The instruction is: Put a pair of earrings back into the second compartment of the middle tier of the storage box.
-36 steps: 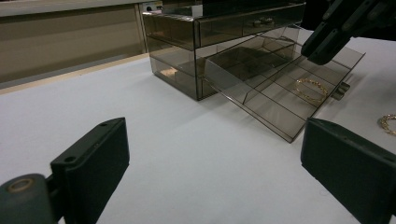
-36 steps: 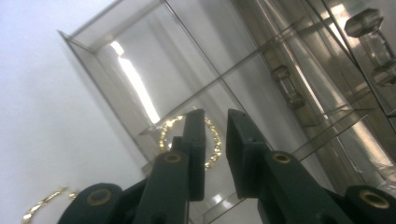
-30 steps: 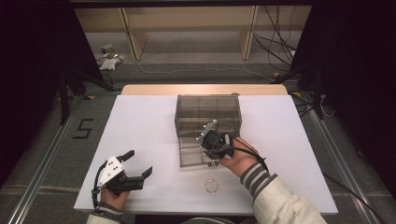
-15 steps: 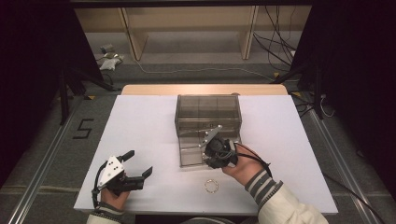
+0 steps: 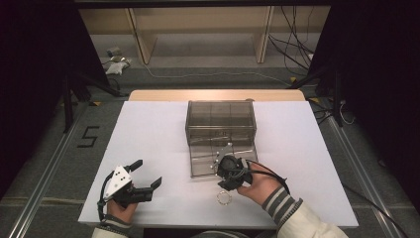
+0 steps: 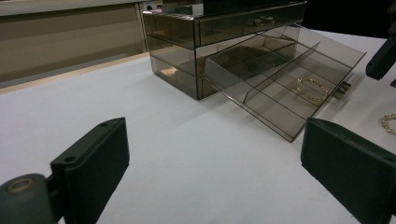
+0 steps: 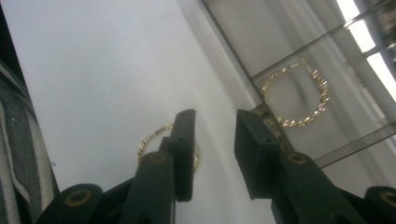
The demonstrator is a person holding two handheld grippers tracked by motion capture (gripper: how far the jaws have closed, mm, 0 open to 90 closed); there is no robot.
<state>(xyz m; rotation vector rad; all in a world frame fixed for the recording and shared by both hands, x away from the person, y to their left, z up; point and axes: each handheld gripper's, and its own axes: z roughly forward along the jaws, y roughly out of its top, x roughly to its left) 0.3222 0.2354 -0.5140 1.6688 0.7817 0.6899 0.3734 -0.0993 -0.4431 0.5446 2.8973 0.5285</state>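
The right tool is held low over the white worktop, at the front edge of the pulled-out drawer. Its jaws have just been opening and stand a little apart, with nothing pinched between them. A gold bracelet is seen on the worktop right behind one jaw. A second gold bracelet lies inside the drawer of the clear box. The left tool is kept spread wide and empty, well apart from the box.
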